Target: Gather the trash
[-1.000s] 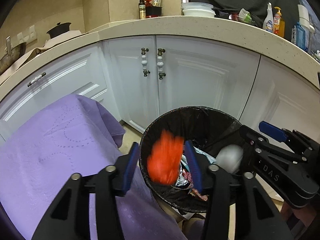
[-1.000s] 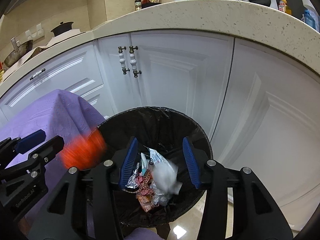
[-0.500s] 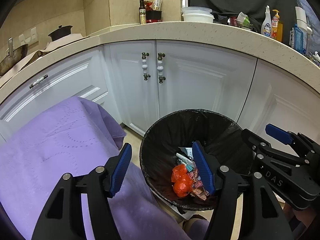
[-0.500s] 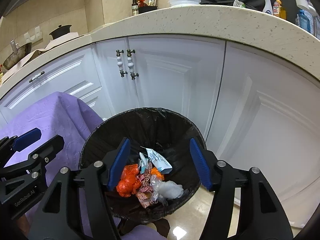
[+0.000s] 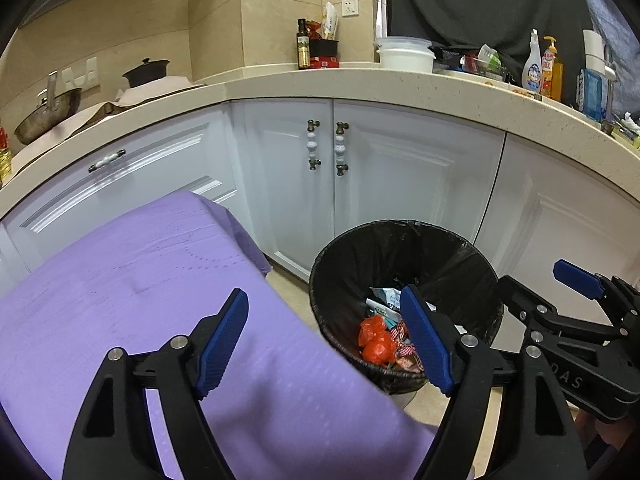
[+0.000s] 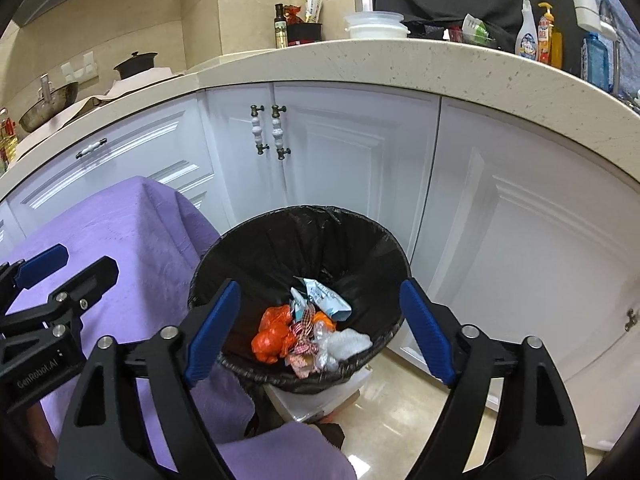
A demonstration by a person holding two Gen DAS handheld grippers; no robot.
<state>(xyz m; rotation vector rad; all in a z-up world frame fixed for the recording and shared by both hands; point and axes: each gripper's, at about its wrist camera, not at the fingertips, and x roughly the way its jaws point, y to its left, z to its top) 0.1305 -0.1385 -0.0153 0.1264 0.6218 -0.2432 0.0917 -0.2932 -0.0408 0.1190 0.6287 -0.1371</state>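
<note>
A round bin with a black liner [image 5: 404, 240] [image 6: 280, 240] stands on the floor by white cabinets. Inside lie a crumpled orange bag [image 5: 376, 344] [image 6: 272, 336], a clear white wad [image 6: 344, 342] and several wrappers. My left gripper [image 5: 324, 332] hovers over the purple cloth's edge beside the bin, jaws opening, nothing between them. My right gripper [image 6: 320, 328] hangs above the bin's near rim, jaws also opening and empty. Each gripper shows at the side of the other's view.
A purple cloth [image 5: 140, 300] [image 6: 132, 248] covers a table left of the bin. White cabinet doors [image 6: 352, 168] and a stone countertop [image 5: 400, 88] with bottles, a bowl and a pot stand behind. Beige floor tiles [image 6: 400, 408] lie to the right.
The orange bag and the white wad fell from the jaws into the bin. Both grippers widened and drew back and up from the bin.
</note>
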